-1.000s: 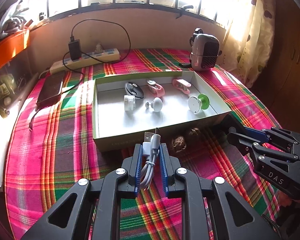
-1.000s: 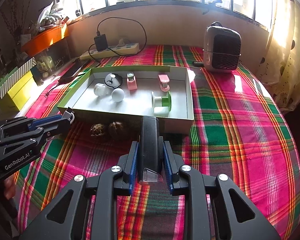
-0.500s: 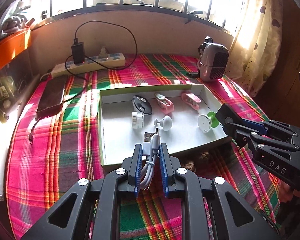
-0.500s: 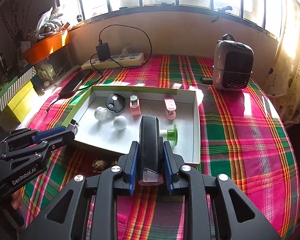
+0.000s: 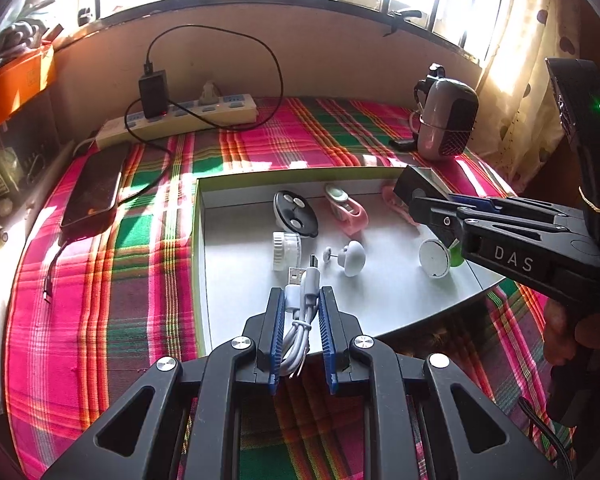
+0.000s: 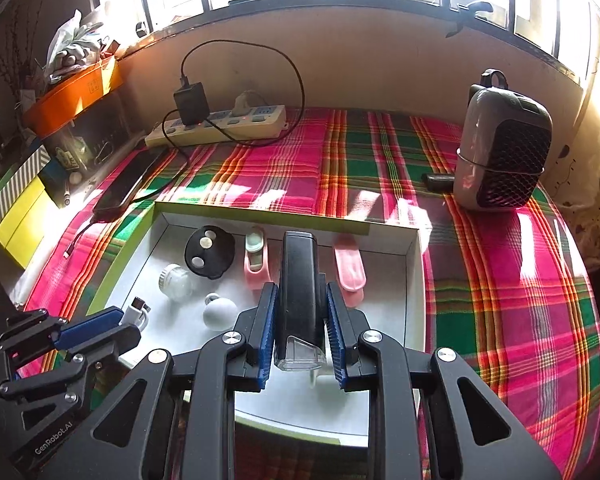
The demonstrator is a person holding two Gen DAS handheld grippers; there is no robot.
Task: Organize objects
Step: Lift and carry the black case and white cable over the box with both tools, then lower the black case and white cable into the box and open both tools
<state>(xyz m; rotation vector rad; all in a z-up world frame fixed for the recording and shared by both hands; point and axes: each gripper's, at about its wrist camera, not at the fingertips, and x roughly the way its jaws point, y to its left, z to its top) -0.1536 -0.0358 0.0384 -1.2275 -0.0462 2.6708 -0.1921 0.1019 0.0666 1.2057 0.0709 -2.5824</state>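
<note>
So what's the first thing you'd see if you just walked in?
Probably the bright pink and green checked cloth covering the whole table. Then the two black grippers over the shallow box: the left gripper pinches a white cable, and the right gripper holds a black gadget.

1. A tray (image 6: 416, 280) sits on the bench (image 6: 500, 280).
2. Behind it, left, lies a power strip (image 6: 220, 126); a phone (image 6: 128, 184) lies beside that.
3. A small heater (image 6: 500, 152) stands behind the tray, right.
</note>
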